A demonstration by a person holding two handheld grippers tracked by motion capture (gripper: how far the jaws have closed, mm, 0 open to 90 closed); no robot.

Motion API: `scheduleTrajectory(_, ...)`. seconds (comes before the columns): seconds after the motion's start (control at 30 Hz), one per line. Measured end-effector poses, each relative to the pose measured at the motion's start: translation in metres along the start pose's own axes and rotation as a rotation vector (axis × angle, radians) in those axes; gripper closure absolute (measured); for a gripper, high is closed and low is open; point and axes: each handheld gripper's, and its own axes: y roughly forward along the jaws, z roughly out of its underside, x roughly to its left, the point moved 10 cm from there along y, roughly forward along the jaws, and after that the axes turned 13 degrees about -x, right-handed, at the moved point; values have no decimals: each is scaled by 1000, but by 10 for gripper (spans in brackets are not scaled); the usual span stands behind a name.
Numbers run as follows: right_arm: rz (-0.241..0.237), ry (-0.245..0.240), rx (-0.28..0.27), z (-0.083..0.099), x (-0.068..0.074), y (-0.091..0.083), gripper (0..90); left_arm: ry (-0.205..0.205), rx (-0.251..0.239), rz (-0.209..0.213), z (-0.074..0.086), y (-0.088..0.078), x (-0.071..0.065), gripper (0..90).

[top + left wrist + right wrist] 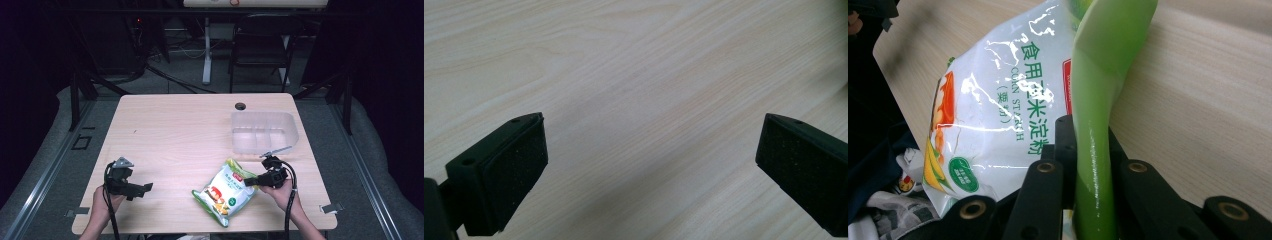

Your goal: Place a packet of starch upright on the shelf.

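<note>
The right claw [1093, 200] is pinching the green sealed edge of the glossy white-and-green plastic corn starch bag [226, 191], which is lying on the pale wooden table [175, 135] just in front of the clear plastic divided tray [263, 131]. The bag is looking soft, powder-filled, saggy and slippery, so that flat seam is seeming the firmest hold. The left claw [649, 170] is hanging released over bare table, well left of the tray.

The bag [226, 191] is showing white and green with orange-yellow corn art and green lettering; the table [175, 135] is showing pale wood grain; the tray [263, 131] is looking clear.
</note>
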Motion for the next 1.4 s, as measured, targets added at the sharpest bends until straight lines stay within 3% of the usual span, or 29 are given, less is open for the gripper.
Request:
scheduleTrajectory(0.73,-4,-69,-37,-10,13,-10,896,-7,2,4,0,3,-1,3)
scheduleTrajectory(0.87,-1,-78,-50,-11,16,-12,896,9,2,3,0,0,-3,3)
scheduleTrajectory(0.97,-3,-96,-57,-13,21,-15,899,3,-17,-5,-1,0,-2,3)
scheduleTrajectory(1.1,-10,-120,-57,-18,26,-16,900,-16,-2,5,0,3,0,3)
scheduleTrajectory(1.27,5,-160,-57,-23,33,-19,900,9,1,3,0,1,-3,3)
scheduleTrajectory(1.4,22,-195,-65,-27,36,-25,900,5,-12,-9,-1,1,-2,3)
